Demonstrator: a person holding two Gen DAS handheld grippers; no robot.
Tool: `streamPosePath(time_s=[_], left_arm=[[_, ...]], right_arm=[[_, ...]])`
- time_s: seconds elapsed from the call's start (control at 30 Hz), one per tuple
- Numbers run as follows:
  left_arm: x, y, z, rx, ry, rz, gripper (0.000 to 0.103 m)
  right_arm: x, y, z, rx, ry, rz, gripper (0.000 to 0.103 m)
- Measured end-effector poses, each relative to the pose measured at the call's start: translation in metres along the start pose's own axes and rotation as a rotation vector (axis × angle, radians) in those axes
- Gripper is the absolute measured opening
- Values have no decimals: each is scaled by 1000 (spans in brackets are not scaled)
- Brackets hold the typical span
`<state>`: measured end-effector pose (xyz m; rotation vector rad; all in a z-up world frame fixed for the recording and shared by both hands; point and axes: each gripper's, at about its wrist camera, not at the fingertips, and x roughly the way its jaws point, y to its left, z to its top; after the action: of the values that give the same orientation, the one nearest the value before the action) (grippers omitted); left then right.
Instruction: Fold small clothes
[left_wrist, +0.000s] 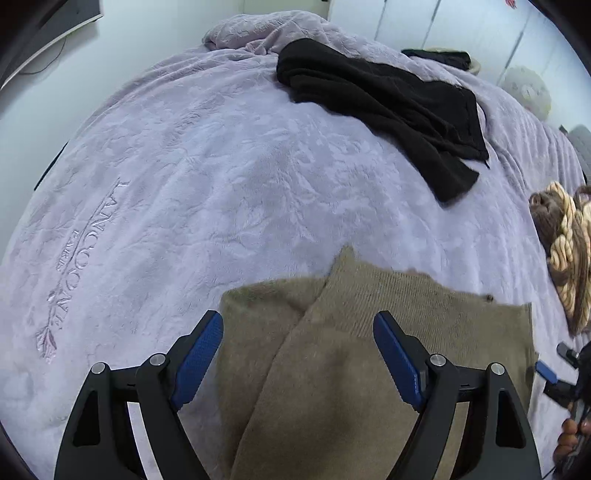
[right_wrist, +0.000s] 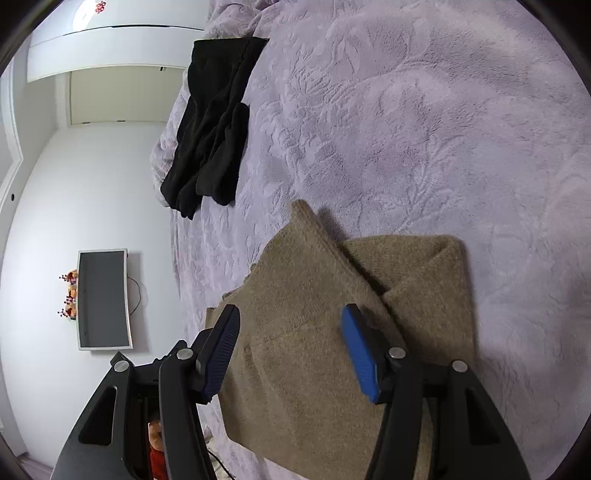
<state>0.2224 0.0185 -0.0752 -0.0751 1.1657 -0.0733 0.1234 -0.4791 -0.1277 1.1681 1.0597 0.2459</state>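
A brown knit garment (left_wrist: 424, 306) lies partly folded on the lilac blanket (left_wrist: 192, 177), one flap crossing over the other to a point at its far edge. My left gripper (left_wrist: 298, 318) hovers open above its near half, blue pads wide apart and nothing pinched. In the right wrist view the same garment (right_wrist: 295, 369) lies under my right gripper (right_wrist: 291, 311), which is also open with cloth below the jaws, not clamped. A blue pad (left_wrist: 546, 371) of the right gripper shows at the garment's right edge. A black garment (left_wrist: 388, 110) lies crumpled farther back.
A brown-and-cream striped bundle (left_wrist: 569, 251) sits at the bed's right side. The black garment (right_wrist: 210, 129) lies near the bed's edge. A monitor (right_wrist: 105, 299) hangs on the white wall. A pale cushion (left_wrist: 528, 88) and a dark item (left_wrist: 439, 55) lie at the far end.
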Motion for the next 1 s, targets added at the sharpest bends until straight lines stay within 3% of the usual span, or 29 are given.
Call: streamPosePath(time_s=[0.13,0.37,0.67,0.77,0.87,0.9,0.93,0.97,1.0], left_arm=[[-13,7,-45,62,89,-14,84],[-23,25,-111,20,202,-23,84],[-18,42,-137,-10,227,-110,83],[-18,46,-140,9,237,-179,73],[-8,46,-141,49,266,-252,57],[-2,45,-142,63,293,-291,34],[4,44,-143,77,333,-329,18],[5,45,-144,94,349,-341,18],[1,45,-144,123,345,-346,16]], right_arm=[[-8,7,-44,-42,71,13,62],[-8,-9,-130,-44,218,11,62],[-15,-58,-177,136,168,-29,62],[-18,-71,-180,204,86,-28,62],[-17,-88,-176,317,-22,20,62],[-15,-93,-175,360,-59,46,62],[-14,-96,-175,389,-88,62,57],[-14,-98,-174,415,-108,68,29],[-14,-95,-173,413,-109,57,11]])
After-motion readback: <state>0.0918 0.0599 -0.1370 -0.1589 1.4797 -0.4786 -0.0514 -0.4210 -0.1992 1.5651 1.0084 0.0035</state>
